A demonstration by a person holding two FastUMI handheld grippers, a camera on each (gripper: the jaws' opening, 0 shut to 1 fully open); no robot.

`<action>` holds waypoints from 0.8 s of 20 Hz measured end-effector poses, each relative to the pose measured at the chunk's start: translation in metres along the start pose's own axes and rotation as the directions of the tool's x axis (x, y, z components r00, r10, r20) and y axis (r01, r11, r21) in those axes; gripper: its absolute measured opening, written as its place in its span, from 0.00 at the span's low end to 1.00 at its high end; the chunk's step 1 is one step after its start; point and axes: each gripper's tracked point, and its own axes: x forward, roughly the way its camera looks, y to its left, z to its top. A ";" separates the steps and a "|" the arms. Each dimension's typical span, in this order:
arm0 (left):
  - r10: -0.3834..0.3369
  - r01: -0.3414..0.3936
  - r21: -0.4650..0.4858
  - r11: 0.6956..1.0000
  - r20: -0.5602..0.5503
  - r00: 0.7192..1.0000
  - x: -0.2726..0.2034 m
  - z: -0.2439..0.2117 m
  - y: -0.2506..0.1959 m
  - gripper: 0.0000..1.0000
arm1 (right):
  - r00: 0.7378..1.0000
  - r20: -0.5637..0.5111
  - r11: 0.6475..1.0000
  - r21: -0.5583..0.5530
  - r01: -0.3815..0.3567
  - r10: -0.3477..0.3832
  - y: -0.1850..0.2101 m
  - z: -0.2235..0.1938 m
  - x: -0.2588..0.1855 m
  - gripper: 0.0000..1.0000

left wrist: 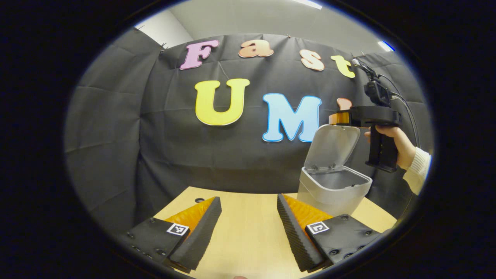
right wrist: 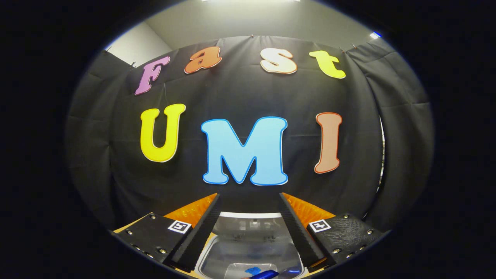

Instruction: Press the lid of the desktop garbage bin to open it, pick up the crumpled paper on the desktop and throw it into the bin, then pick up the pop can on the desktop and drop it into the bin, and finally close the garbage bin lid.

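- your left gripper (left wrist: 248, 228) sits nearest in the left gripper view, its fingers (left wrist: 199, 232) spread wide apart with nothing between them, only bare wooden desktop (left wrist: 248, 248) below.
- at about two o'clock from those fingers stands the garbage bin (left wrist: 329, 190), pale grey, on the far right part of the desktop.
- its lid (left wrist: 331, 145) is raised, tilted back and hinged at the rear rim, so the dark inside of the bin is exposed.
- just above the lid, at two o'clock, your right gripper (left wrist: 337, 116) hovers, held by your hand (left wrist: 395, 145) in a pale knitted sleeve (left wrist: 418, 170); from this view you cannot tell how its fingers stand.
- in the right gripper view, that gripper (right wrist: 248, 228) looks down over the open bin (right wrist: 248, 248) at six o'clock, fingers (right wrist: 298, 232) held wide apart and gripping nothing.
- a blue object (right wrist: 263, 274) lies low in the bin at six o'clock, likely the pop can, though too little of it is visible to be sure.
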 end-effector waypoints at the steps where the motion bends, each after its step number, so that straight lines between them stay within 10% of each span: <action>1: 0.001 -0.001 -0.001 1.000 0.001 1.000 -0.002 -0.001 0.000 0.94 | 1.000 -0.001 1.000 0.003 0.002 -0.002 0.001 -0.005 -0.008 0.95; 16: 0.026 -0.026 -0.015 1.000 0.026 0.999 -0.017 -0.001 -0.006 0.94 | 0.999 -0.032 1.000 -0.015 -0.019 0.019 0.007 -0.098 -0.077 0.95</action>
